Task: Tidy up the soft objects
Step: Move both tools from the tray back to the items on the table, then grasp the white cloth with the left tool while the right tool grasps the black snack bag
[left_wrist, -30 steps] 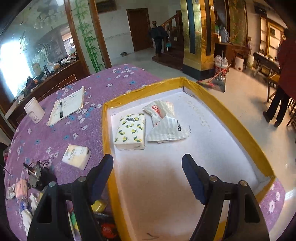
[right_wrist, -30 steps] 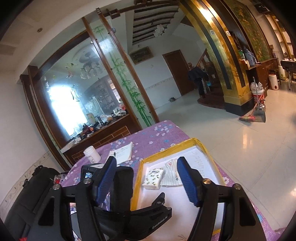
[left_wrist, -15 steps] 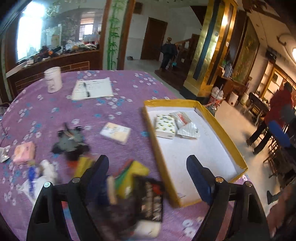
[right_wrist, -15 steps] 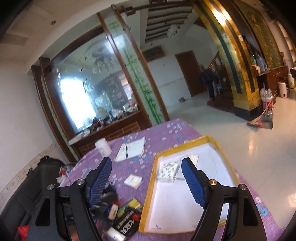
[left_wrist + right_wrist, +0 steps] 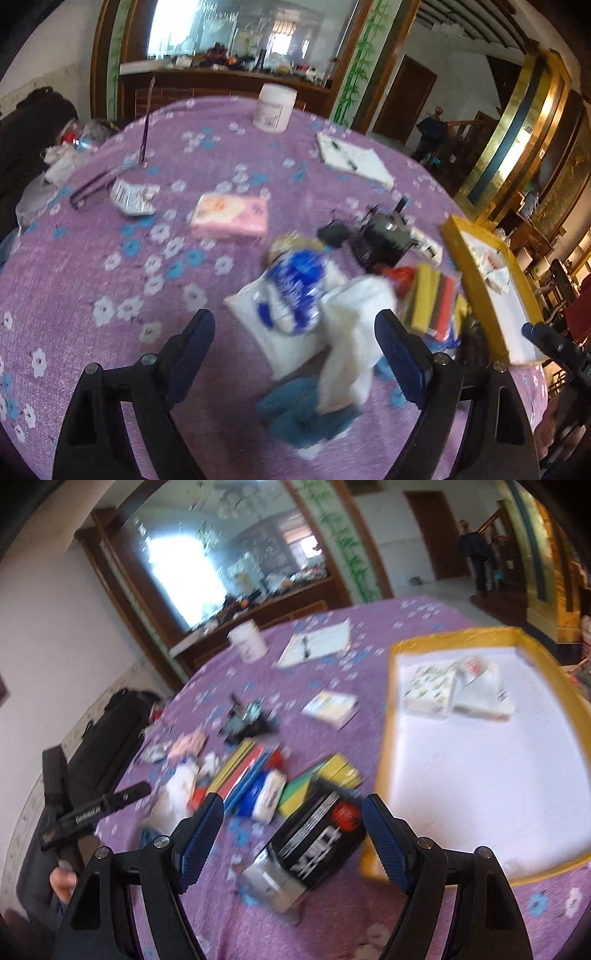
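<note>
- Left wrist view: the left gripper (image 5: 295, 354) has its jaws spread wide and hold nothing. Between them lie a crumpled white plastic bag (image 5: 351, 332) and a blue cloth (image 5: 303, 410), blurred. A pink rectangular tissue pack (image 5: 231, 218) lies at 11 o'clock on bare purple floral surface (image 5: 92, 258).
- Right wrist view: the right gripper (image 5: 293, 842) is likewise released, above a glossy black packet (image 5: 317, 842). At 2 o'clock, the yellow-rimmed white tray (image 5: 386, 738) holds a patterned tissue pack (image 5: 428, 692) at its far end.

Window daylight, motion blur (heavy), fisheye-bent edges

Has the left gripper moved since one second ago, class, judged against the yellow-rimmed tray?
Yes. The left gripper swung left, away from the yellow-rimmed tray, which now sits at the view's right edge.
</note>
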The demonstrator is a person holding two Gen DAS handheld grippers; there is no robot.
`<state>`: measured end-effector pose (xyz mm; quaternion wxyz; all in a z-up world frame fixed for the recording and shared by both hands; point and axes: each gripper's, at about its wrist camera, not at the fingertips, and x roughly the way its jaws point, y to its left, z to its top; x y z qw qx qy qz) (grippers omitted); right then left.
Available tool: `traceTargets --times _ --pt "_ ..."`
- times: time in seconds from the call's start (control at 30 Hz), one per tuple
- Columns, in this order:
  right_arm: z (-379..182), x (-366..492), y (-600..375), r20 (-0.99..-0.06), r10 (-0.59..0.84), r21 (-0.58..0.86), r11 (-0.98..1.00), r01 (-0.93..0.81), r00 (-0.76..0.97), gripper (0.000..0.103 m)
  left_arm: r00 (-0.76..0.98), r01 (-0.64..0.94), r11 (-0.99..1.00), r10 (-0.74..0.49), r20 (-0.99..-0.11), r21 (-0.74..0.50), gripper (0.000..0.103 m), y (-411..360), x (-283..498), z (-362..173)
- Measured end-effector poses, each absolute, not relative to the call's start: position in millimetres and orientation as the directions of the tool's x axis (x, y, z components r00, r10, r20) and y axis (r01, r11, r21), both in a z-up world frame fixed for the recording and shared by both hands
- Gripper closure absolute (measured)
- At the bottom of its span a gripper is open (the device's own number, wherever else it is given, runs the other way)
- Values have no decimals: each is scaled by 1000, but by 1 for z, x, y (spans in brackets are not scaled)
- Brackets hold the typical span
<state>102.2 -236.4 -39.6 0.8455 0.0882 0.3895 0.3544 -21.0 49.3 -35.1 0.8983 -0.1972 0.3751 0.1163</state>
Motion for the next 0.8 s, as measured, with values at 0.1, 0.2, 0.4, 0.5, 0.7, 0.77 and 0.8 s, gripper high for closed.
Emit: traceTargets --times 0.1,0.2,0.4,0.5,0.7,0.77,0.8 --pt "-56 94 -229 -636 658 414 732 -541 404 22 676 -326 903 17 -737 -278 15 50 -24 -41" --pt "-65 90 -231 -653 647 409 738 -537 393 22 658 -266 928 -24 -753 -263 15 35 -19 -45" --pt "-60 78 -233 -658 659 420 722 -550 363 22 616 -205 972 38 -787 -114 17 -7 0 -60" --pt "-63 72 -228 -675 647 400 725 -560 355 21 577 -194 978 47 -815 -80 73 -16 11 -71" --pt "-75 74 -219 -702 632 398 730 -556 327 22 628 -144 983 2 -778 -114 94 -11 -7 -57" --pt "-78 75 -215 -709 629 397 730 -557 319 22 652 -154 980 5 -758 -126 94 -3 -14 -47" --pt "-80 76 -213 -712 627 397 731 -555 316 22 663 -167 977 10 -749 -135 94 4 -16 -43"
